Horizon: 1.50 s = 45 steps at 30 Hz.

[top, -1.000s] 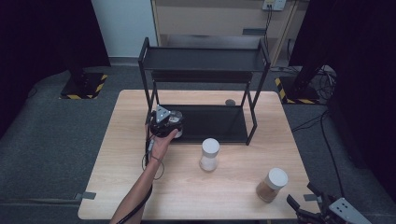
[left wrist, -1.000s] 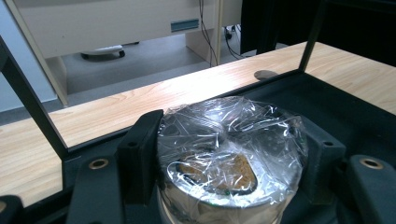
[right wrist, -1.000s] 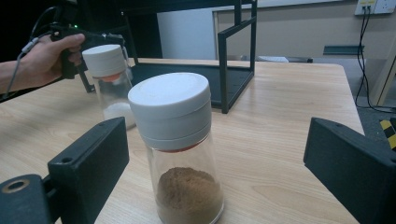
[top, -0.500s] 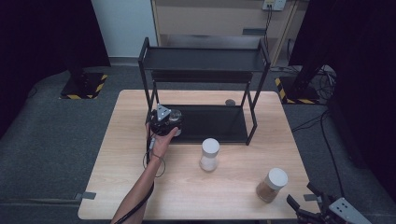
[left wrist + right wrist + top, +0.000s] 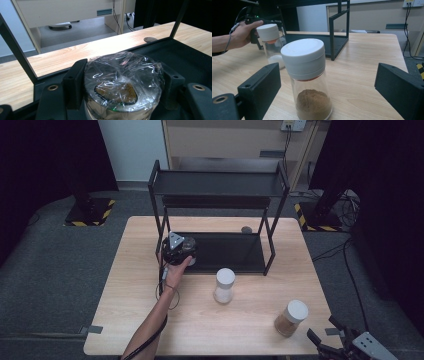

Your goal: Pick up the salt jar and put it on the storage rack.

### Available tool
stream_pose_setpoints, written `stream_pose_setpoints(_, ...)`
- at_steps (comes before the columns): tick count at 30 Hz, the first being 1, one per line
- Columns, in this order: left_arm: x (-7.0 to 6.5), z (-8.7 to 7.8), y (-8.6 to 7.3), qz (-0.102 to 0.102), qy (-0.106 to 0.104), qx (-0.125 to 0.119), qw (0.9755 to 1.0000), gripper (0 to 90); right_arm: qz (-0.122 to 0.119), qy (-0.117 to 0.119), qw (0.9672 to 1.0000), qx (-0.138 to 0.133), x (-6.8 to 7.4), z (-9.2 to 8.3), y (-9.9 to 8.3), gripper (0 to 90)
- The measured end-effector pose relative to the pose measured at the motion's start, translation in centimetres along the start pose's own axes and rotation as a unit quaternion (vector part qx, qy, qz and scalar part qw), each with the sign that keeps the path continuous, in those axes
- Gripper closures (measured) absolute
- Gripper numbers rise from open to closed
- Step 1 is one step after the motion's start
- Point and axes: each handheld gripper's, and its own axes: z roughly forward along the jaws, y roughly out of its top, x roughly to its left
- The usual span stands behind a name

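My left gripper (image 5: 180, 251) is shut on a short round jar (image 5: 122, 77) whose top is covered with crinkled clear film, with something brown under it. The black jaws press on both sides of the jar. It is at the front left corner of the black rack's lower shelf (image 5: 230, 252); whether it rests on the shelf I cannot tell. My right gripper (image 5: 321, 329) stands open at the table's near right corner. A white-capped jar of brown powder (image 5: 308, 80) (image 5: 291, 318) stands just ahead of its jaws, untouched.
A second white-capped jar (image 5: 224, 286) with white powder stands mid-table in front of the two-level black rack (image 5: 220, 182). A small dark disc (image 5: 246, 229) lies on the table behind the rack. Bare wood lies left of the person's forearm (image 5: 150, 330).
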Motion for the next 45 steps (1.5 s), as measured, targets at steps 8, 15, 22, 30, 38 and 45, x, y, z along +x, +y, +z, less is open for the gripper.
stream_pose_setpoints(8,-0.1,0.0,-0.4,-0.006,0.003,-0.008,0.9999,33.6,0.000,0.000,1.0000,0.000,0.0,0.0,0.0,7.2)
stream_pose_setpoints(15,0.0,0.0,-0.3,-0.009,-0.001,-0.006,0.9999,30.1,-0.001,0.001,1.0000,0.000,0.0,0.0,0.0,7.2)
stream_pose_setpoints(22,0.1,0.1,0.0,-0.013,-0.006,-0.003,0.9999,14.6,-0.001,0.001,1.0000,0.000,0.0,0.0,0.0,7.2)
stream_pose_setpoints(30,0.0,-0.2,0.9,-0.010,-0.003,-0.009,0.9999,7.2,-0.002,0.002,1.0000,0.000,0.0,0.0,0.0,7.2)
stream_pose_setpoints(38,0.4,-0.9,2.2,-0.003,-0.003,-0.006,1.0000,2.1,-0.002,0.004,1.0000,0.001,0.0,0.1,0.0,7.2)
stream_pose_setpoints(45,0.9,-2.0,3.3,-0.006,-0.020,-0.018,0.9996,1.1,-0.003,0.003,1.0000,0.000,0.0,0.0,0.0,7.2)
